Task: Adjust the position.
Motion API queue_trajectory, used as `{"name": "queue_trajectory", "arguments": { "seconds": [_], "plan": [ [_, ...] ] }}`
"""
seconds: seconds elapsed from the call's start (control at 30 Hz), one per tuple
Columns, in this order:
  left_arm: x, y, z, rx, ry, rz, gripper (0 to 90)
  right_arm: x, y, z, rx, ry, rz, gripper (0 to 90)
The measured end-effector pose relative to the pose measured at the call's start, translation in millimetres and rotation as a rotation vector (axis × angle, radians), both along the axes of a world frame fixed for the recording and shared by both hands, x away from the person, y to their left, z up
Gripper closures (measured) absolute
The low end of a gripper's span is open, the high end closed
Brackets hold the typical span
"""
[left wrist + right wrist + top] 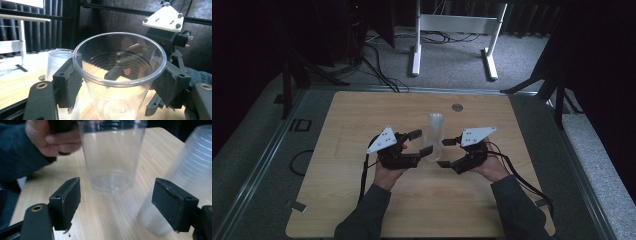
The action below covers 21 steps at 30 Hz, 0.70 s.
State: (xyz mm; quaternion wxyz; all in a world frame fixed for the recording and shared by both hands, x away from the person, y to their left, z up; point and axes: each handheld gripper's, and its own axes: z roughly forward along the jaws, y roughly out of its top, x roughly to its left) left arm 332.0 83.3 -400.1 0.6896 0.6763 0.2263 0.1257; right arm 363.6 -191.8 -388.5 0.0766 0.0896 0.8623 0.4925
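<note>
The left gripper (421, 142) sits left of centre in the high view, its black jaws clenched on a clear ribbed plastic cup (119, 75). In the left gripper view this cup occupies the centre of the frame, upright with its open rim facing the camera. One black pad (68, 82) presses its wall at lower left and the other presses at lower right. In the right gripper view the same cup (111, 157) hangs at upper centre, its base clear of the light wooden table (105, 217) below. A hand (53, 141) holding the left gripper shows at the upper left of that frame.

The right gripper (447, 152) sits right of centre in the high view, with its white three-cornered plate on top. Its jaws are released and stand wide apart, with nothing between the pads. In the right gripper view they rise at lower left and lower right, with bare tabletop between them.

A stack of clear plastic cups (435, 129), turned mouth-down, stands at the centre of the table (362, 200) in the high view, between the two grippers. In the right gripper view this stack (185, 180) lies at the right edge, partly behind the right-hand jaw. In the left gripper view it (58, 61) appears at centre left, just behind the held cup.
</note>
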Motion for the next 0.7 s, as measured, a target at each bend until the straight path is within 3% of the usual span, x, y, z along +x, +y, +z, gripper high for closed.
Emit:
{"name": "queue_trajectory", "arguments": {
  "seconds": [0.4,0.7],
  "plan": [
    [2.6,15.0,-3.2,0.023,0.006,0.078,28.5,2.6,-9.1,-9.0,-0.064,0.004,-0.114,23.1],
    [2.2,30.2,-6.8,0.035,0.012,0.156,28.5,2.6,-14.7,-11.4,-0.065,0.017,-0.155,23.1]
  ]
}}
